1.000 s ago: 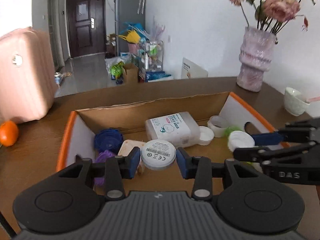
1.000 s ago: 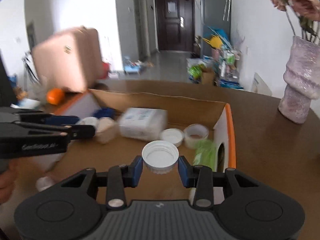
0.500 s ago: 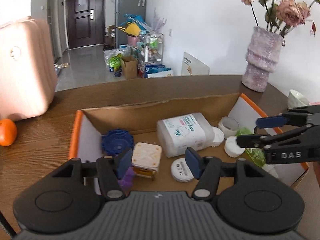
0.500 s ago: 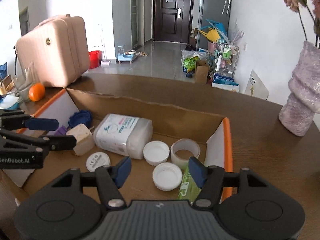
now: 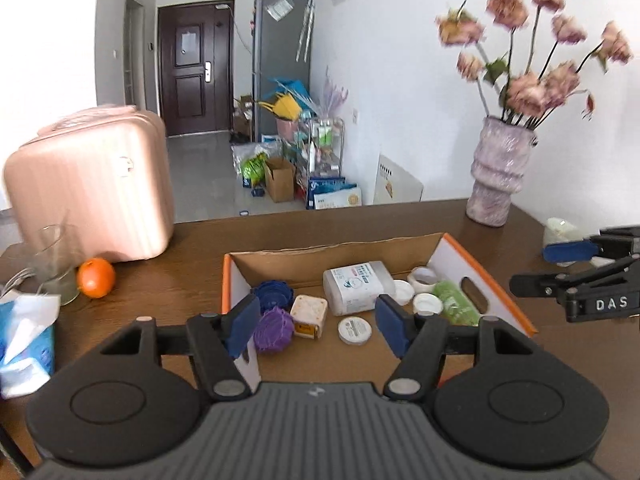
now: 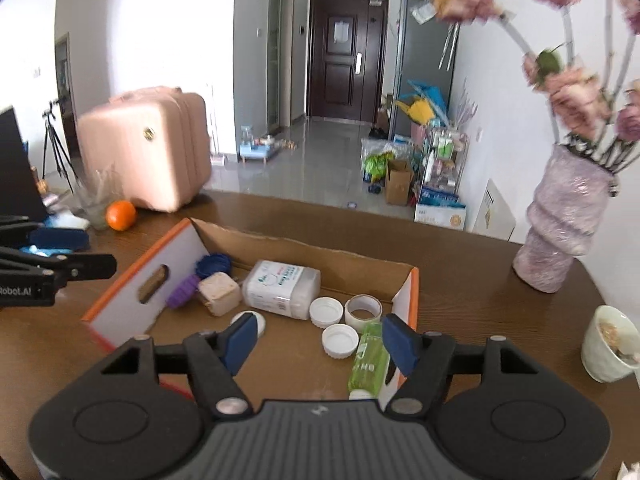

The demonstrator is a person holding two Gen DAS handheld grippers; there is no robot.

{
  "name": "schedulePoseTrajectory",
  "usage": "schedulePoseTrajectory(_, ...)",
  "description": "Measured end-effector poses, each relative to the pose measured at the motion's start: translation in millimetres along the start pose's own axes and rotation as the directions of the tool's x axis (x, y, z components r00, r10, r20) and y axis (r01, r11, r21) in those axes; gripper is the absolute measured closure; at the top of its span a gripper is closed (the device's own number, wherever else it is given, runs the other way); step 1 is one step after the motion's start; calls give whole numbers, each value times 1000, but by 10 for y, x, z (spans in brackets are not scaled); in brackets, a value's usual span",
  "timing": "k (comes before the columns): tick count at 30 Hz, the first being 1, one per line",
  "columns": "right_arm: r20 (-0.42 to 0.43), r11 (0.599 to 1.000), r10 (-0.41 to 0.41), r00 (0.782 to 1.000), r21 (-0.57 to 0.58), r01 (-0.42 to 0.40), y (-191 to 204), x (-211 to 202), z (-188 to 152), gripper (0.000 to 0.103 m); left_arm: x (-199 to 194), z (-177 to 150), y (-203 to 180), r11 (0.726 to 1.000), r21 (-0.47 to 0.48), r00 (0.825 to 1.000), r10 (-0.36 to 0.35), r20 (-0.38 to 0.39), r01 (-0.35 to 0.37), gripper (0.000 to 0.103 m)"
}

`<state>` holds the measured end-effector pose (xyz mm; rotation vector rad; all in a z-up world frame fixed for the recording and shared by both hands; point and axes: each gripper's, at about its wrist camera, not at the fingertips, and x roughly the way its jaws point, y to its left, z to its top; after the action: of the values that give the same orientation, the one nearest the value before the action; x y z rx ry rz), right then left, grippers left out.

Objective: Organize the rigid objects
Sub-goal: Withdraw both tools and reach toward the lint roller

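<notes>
1. Both hand-held grippers, my left hand-held gripper [image 5: 316,326] and my right hand-held gripper [image 6: 320,340], hang above the cardboard box [image 5: 496,280] with jaws apart and nothing between them.
2. Step, as I judge it: between placements; next I need another loose item from the table [image 5: 168,264].
3. Box contents: white container [image 5: 358,286], disc [image 5: 354,331], white caps [image 6: 340,340], tape roll [image 6: 363,312], green bottle [image 6: 370,360], cube [image 5: 308,315], purple piece [image 5: 274,334], blue lid [image 5: 274,294].

"DAS" on right tongs [image 5: 568,268], "Robot.AI" on left tongs [image 6: 86,252]
</notes>
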<state>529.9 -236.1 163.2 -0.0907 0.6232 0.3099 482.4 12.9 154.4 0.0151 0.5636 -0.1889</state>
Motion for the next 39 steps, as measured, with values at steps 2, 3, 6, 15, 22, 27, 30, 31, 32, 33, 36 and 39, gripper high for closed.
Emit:
schedulePoseTrajectory(2, 20, 1000, 14, 1000, 5, -15, 49, -228, -98, 31, -257, -97, -15, 1000, -13, 1000, 0, 17, 0, 35)
schedulePoseTrajectory(3, 32, 1000, 18, 999, 3, -18, 86, -355, -161, 31, -361, -152, -28, 1000, -17, 1000, 7, 23, -6, 35)
schedulePoseTrajectory(6, 72, 1000, 29, 997, -6, -28, 198, -683, -371, 30, -700, -364, -45, 999, -35, 999, 21, 36, -20, 34)
schedulePoseTrajectory(15, 210, 997, 81, 974, 2, -83, 479, -1471, -1119, 24, -1643, -1158, -69, 995, -38, 982, 98, 163, -93, 24)
schedulePoseTrajectory(22, 271, 999, 41, 962, 4, -44, 803, -1878, -1838, 16, -2157, -1848, -218, 991, 7, 963, 124, 240, -130, 14)
schedulePoseTrajectory(27, 284, 996, 34, 958, 68, -56, 924, -2064, -2414, 12, -2352, -2466, -296, 975, -15, 950, 220, 223, -222, 9)
schedulePoseTrajectory(30, 271, 997, 23, 962, 65, -42, 995, -2103, -2685, 11, -2395, -2744, -315, 969, 38, 957, 235, 168, -244, 9)
schedulePoseTrajectory(31, 271, 998, 9, 962, 51, -24, 1021, -2115, -2769, 10, -2414, -2804, -309, 968, 33, 957, 242, 161, -250, 9)
schedulePoseTrajectory(32, 270, 999, -9, 963, 50, -4, 1037, -2125, -2836, 10, -2443, -2875, -282, 970, 6, 960, 240, 143, -244, 9)
schedulePoseTrajectory(33, 269, 998, -21, 963, 56, 6, 1046, -2141, -2907, 10, -2456, -2921, -255, 973, -23, 965, 230, 128, -229, 9)
schedulePoseTrajectory(36, 271, 993, -5, 962, 111, -26, 1017, -2170, -3075, 10, -2475, -3002, -198, 977, -71, 973, 207, 98, -200, 9)
schedulePoseTrajectory(39, 248, 985, 20, 969, 159, -61, 983, -2131, -3138, 10, -2475, -2972, -192, 974, -57, 967, 225, 121, -220, 9)
